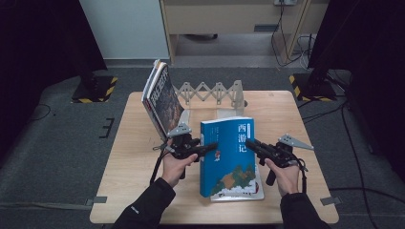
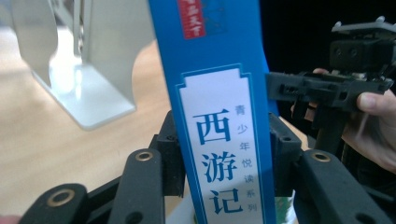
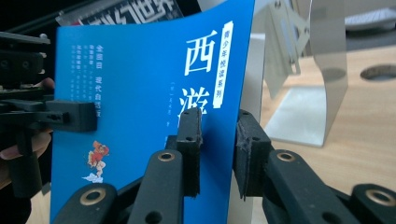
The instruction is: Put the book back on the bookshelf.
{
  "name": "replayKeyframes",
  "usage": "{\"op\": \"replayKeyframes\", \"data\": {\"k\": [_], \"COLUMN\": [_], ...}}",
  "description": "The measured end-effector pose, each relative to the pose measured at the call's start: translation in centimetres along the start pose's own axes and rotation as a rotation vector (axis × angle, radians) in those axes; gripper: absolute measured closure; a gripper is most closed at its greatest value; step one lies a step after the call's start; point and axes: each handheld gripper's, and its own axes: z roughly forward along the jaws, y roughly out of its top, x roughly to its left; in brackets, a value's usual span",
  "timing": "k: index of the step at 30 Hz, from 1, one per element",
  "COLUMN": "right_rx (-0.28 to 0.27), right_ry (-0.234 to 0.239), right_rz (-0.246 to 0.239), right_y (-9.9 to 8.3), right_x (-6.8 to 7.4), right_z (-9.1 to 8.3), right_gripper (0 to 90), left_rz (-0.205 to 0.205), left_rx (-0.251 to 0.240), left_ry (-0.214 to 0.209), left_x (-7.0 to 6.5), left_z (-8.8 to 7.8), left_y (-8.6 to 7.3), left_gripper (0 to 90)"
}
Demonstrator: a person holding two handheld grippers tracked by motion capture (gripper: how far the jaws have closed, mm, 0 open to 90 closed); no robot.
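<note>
Item: blue book [image 1: 228,155], upright on the table [image 1: 129,171], between my two hands, over a second book [image 1: 258,193] lying flat. My left gripper [image 1: 210,148] clamps its spine; the left gripper view shows the pads [image 2: 170,154] pressed against both sides. My right gripper [image 1: 250,144] pinches the fore edge, jaws narrow on the cover. Behind: a metal bookend [image 1: 237,98] and leaning books [image 1: 160,95], well apart from the blue one.
</note>
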Motion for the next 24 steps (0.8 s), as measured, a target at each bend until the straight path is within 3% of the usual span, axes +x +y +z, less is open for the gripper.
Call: {"op": "replayKeyframes", "data": {"k": [4,11,15,19,24], "right_rx": [-0.022,-0.031,-0.024,-0.019,0.01], "right_ry": [0.012,0.057,0.075,0.083,0.061], "right_rz": [-0.016,-0.033,-0.054,-0.062,-0.09], "right_y": [0.4,0.0,0.1,0.0,-0.1], "right_x": [0.2,0.5,1.0,0.9,0.7], "right_z": [-0.2,0.1,0.1,-0.2,-0.2], "right_gripper": [74.1,71.9,68.5,67.9,60.5], "left_rz": [0.036,0.083,0.139,0.141,0.157], "left_rx": [-0.026,-0.01,0.007,-0.018,-0.038], "left_ry": [-0.011,-0.074,-0.019,0.013,0.02], "left_x": [-0.5,-1.4,-2.5,-2.6,-2.6], "left_z": [-0.5,-0.2,0.3,0.2,0.3], "left_y": [0.1,0.2,0.7,0.2,-0.1], "left_gripper": [59.7,53.1,57.7,59.6,59.9]}}
